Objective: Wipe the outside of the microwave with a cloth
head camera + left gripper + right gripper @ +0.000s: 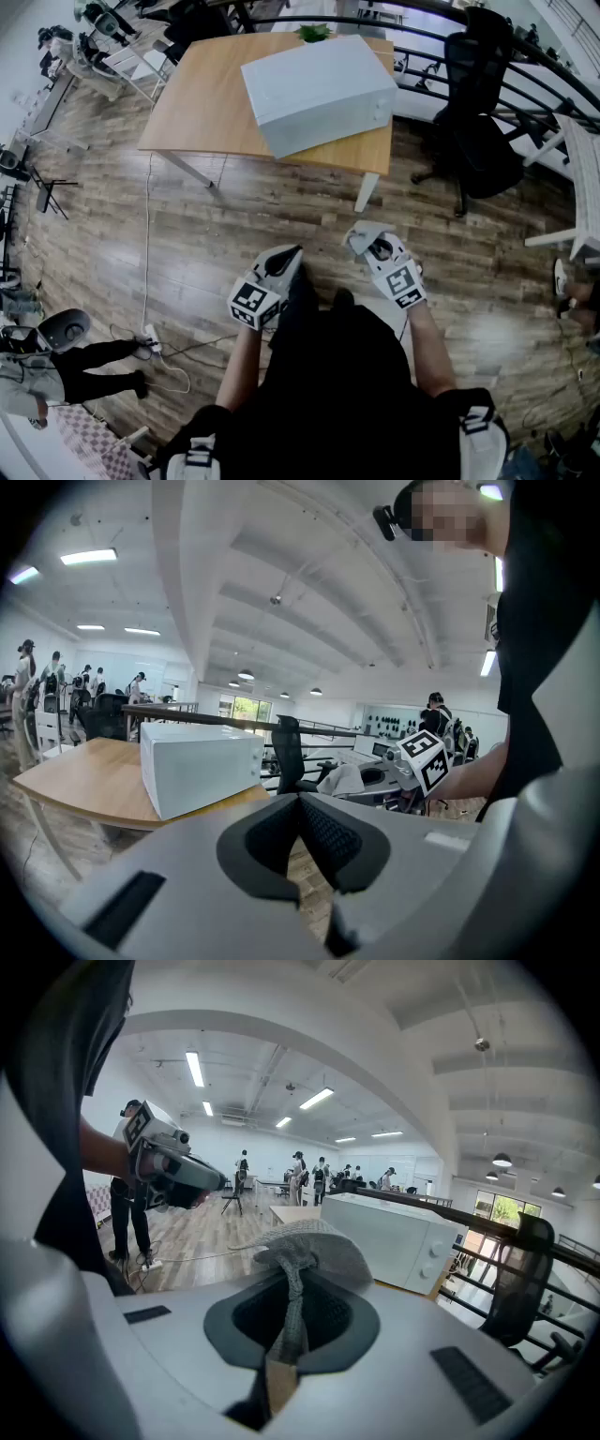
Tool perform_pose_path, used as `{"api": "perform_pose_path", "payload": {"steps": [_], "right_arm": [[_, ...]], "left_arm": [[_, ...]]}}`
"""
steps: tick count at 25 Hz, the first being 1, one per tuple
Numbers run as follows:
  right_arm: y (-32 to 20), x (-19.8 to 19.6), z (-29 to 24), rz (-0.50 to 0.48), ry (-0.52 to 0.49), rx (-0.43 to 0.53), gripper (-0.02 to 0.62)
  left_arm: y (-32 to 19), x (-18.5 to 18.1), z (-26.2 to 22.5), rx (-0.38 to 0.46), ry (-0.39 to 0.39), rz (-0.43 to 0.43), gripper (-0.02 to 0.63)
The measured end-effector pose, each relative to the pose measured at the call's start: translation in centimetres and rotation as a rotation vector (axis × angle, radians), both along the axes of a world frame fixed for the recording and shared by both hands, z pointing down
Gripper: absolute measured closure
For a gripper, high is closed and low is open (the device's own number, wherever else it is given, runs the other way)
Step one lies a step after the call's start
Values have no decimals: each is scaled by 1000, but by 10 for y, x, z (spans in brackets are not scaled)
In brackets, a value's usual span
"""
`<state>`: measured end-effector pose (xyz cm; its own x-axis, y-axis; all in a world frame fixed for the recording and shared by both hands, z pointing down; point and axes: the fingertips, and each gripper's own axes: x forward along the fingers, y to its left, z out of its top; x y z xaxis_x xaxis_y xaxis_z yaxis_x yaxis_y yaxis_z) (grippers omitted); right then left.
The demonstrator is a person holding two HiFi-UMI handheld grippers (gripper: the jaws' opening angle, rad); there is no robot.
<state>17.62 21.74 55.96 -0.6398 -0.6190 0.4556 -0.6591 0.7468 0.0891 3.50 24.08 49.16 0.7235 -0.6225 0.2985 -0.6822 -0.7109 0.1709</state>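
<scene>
Jaws of my right gripper (292, 1283) are clamped together on a grey cloth (314, 1241), which bunches into a fold between the pads and spreads out in a crumpled cap over the tips. My left gripper (300, 803) has its jaws pressed together with nothing between them. I hold both grippers low in front of me over the wooden floor (281, 211), the left one just beside the right, neither touching anything else. The white microwave (319, 89) is well apart from both, standing on a light wooden table (202, 103) toward its right near corner, its door and two knobs facing my right side. A small green thing (314, 33) lies at the table's far edge, behind the microwave. A black office chair (478, 122) stands to the right of the table, by a dark railing. To my left a white power strip (150, 342) lies on the floor with its cable running toward the table, and a person in dark trousers (89, 361) stands near it.
</scene>
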Motion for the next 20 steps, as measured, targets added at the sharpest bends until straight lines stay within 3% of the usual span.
{"api": "perform_pose_path", "payload": {"steps": [14,20], "right_arm": [[12,-14,-3,-91,6,33,580],[6,-17,-2,-69,7,14,580]], "left_arm": [[15,-9,-3,7,-15,-68,604],[10,-16,-4,10,-4,-68,604]]}}
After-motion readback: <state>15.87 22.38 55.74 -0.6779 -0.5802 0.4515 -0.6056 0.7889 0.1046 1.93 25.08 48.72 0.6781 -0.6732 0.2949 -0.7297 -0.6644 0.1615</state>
